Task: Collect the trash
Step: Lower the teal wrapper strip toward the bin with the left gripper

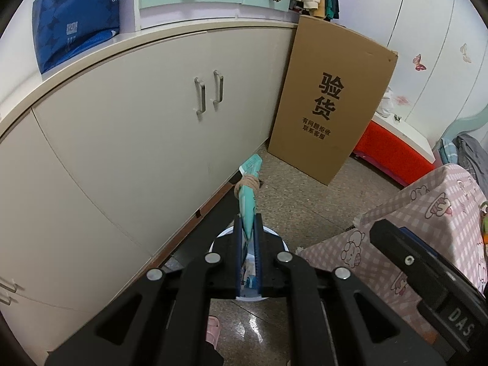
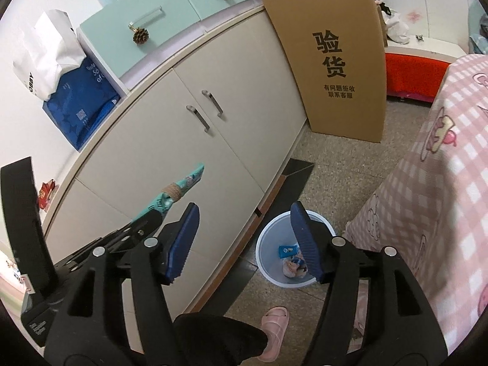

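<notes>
Both tongs [image 1: 247, 228] [image 2: 244, 238] above bin [image 2: 265, 244]; left grips wrapper [image 1: 248, 201].

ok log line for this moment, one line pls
left gripper: shut on teal packet | right gripper: open, empty | bin: on floor below, wrappers inside | packet not yet dropped

The teal wrapper [image 1: 248, 201] looks like thin printed plastic, bound with rough twine. The bin [image 2: 263, 253] is smooth, pale plastic. Matt brown cardboard [image 1: 332, 100] leans at the far end of the satin cabinet doors [image 1: 137, 140] with brushed metal handles; the floor [image 1: 292, 195] is speckled stone, glossy nearby.
</notes>
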{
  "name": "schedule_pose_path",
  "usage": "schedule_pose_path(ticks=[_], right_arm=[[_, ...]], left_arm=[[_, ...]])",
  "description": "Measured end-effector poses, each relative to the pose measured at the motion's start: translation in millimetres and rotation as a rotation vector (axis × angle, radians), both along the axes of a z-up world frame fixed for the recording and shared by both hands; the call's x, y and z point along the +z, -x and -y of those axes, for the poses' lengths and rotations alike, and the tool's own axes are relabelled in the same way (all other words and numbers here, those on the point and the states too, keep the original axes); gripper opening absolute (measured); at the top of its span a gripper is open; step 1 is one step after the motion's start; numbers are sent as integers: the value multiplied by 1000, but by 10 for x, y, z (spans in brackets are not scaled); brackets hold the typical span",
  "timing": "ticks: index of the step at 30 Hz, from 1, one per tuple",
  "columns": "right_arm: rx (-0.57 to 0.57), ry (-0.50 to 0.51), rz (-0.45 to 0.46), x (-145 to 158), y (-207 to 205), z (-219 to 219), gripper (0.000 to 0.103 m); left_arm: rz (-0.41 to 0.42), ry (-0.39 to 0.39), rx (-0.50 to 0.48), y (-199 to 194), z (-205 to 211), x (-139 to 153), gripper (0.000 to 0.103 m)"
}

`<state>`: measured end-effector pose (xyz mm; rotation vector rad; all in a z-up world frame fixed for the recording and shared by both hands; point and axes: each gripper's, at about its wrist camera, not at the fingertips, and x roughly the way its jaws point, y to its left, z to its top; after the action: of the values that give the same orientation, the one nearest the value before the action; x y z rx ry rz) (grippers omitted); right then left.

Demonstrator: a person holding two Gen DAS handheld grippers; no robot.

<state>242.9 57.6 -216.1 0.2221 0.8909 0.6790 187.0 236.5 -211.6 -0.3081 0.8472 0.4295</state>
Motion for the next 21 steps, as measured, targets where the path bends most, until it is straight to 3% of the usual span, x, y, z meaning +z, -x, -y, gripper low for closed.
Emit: schedule_pose_path(ticks=[21], right_arm=[[-81, -36, 55, 69, -83, 309, 65]], left_arm=[[12, 16, -50, -357, 179, -2, 10]])
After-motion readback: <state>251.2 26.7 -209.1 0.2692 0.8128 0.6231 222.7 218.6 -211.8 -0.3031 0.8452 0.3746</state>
